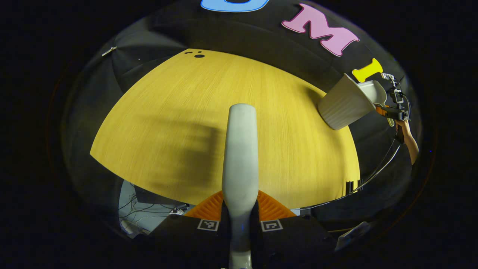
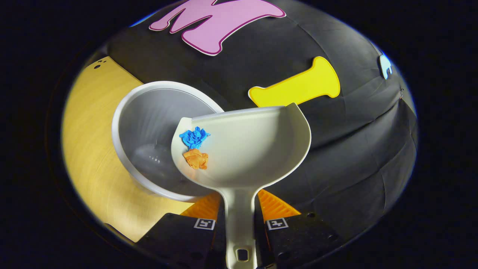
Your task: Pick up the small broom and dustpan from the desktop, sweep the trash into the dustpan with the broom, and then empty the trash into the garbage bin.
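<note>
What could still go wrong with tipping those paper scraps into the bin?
1. The blue scrap and orange scrap sit at the dustpan's lower edge, over the bin. A sideways wobble might drop them onto the table instead.
2. The right claw holds only the thin handle, so the pan could twist.
3. The pan overlaps the bin's rim; a bump might tip the bin.
</note>
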Available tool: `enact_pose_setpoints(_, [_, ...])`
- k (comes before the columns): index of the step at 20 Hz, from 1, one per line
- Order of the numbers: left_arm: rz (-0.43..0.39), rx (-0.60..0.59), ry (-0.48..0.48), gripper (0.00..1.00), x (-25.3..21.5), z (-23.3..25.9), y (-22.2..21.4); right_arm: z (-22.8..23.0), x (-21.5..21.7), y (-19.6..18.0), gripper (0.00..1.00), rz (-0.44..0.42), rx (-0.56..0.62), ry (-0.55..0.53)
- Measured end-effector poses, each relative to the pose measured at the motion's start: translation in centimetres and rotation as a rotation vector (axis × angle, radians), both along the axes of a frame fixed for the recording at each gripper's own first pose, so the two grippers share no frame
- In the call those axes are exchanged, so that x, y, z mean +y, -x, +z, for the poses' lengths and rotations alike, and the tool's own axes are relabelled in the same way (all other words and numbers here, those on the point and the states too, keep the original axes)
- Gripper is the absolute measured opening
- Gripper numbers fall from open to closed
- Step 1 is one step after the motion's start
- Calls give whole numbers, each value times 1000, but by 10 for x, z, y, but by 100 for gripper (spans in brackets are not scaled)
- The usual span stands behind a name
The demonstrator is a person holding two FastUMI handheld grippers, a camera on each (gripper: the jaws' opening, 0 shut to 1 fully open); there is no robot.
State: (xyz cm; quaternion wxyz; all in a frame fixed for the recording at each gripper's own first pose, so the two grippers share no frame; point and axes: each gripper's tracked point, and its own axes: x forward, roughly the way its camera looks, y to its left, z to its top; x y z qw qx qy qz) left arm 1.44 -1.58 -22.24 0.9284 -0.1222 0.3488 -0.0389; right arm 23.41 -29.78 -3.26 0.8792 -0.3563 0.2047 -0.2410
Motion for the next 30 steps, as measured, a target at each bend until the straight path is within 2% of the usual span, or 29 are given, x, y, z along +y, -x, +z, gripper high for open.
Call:
enact_pose_setpoints(10, [32, 25, 18, 25, 9, -6, 6, 17, 2, -5, 35, -21, 50, 402])
enact_pose_setpoints(11, [35, 24, 27, 27, 11, -4, 6, 19, 3, -4, 39, -20, 61, 431])
enact_pose_setpoints(13, [37, 25, 30, 26, 15, -3, 6, 22, 4, -3, 35, -17, 96, 480])
enact_pose_setpoints(16, [35, 32, -20, 26, 26, -8, 6, 27, 2, -10, 35, -9, 145, 548])
enact_pose_setpoints(17, [31, 35, -47, 26, 30, -11, 7, 27, 4, -11, 31, -1, 168, 582])
enact_pose_setpoints(18, [26, 38, -62, 26, 32, -13, 9, 29, 8, -14, 35, 10, 193, 624])
enact_pose_setpoints(19, [22, 42, -63, 26, 32, -16, 11, 30, 10, -14, 38, 21, 211, 667])
enact_pose_setpoints(21, [17, 52, -48, 26, 31, -20, 14, 31, 19, -16, 35, 48, 224, 721])
enact_pose_setpoints(22, [15, 56, -40, 28, 29, -22, 15, 31, 22, -17, 35, 54, 221, 716])
enact_pose_setpoints(25, [6, 59, -37, 25, 27, -24, 16, 31, 20, -18, 37, 41, 218, 656])
enact_pose_setpoints(26, [3, 55, -41, 25, 26, -23, 15, 29, 20, -16, 35, 34, 212, 616])
enact_pose_setpoints(29, [2, 40, -51, 25, 28, -17, 11, 25, 14, -13, 37, -2, 186, 431])
enact_pose_setpoints(30, [2, 36, -49, 25, 28, -15, 10, 24, 15, -11, 35, -15, 175, 369])
